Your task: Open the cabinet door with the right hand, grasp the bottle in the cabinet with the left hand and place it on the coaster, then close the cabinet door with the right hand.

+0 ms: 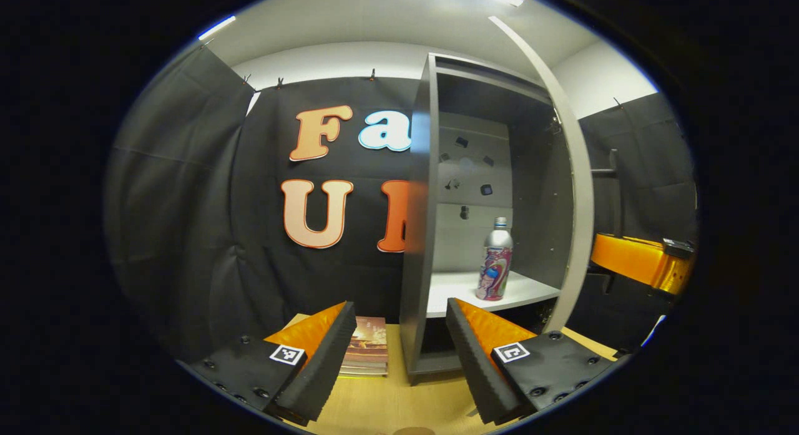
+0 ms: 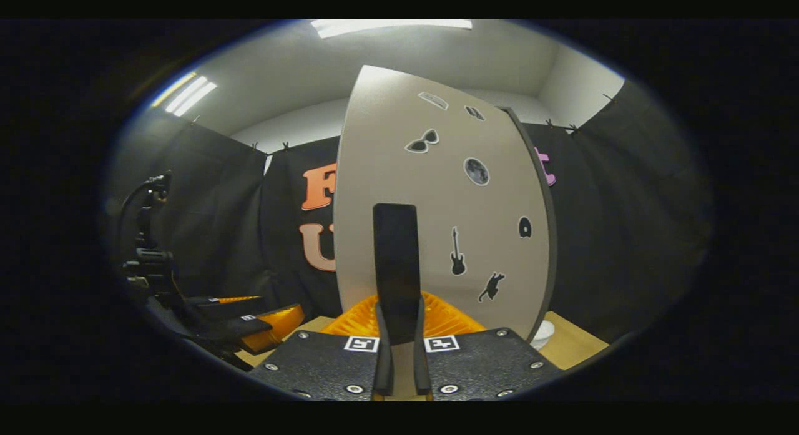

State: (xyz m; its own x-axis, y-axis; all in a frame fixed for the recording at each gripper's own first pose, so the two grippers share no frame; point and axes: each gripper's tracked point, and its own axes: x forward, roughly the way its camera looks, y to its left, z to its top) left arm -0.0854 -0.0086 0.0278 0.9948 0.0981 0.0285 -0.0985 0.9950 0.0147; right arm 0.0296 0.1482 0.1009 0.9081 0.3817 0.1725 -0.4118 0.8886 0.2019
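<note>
The grey cabinet [image 1: 415, 235] stands open, its door [image 1: 577, 173] swung out to the right. A silver bottle [image 1: 496, 260] with a colourful label stands upright on the white shelf [image 1: 530, 291] inside. My left gripper [image 1: 399, 354] is open and empty, low in front of the cabinet and well short of the bottle. In the right gripper view the door [image 2: 437, 191] carries several stickers, and my right gripper [image 2: 399, 341] is shut on its black vertical handle [image 2: 395, 260]. The right gripper [image 1: 643, 260] also appears beyond the door's edge in the left gripper view.
A stack of brownish flat items [image 1: 368, 351] lies on the wooden table [image 1: 399, 404] left of the cabinet's foot. A round edge [image 1: 412, 430] peeks in at the bottom. A white round object [image 2: 540, 335] sits on the table behind the door. The left gripper [image 2: 249, 326] shows at left.
</note>
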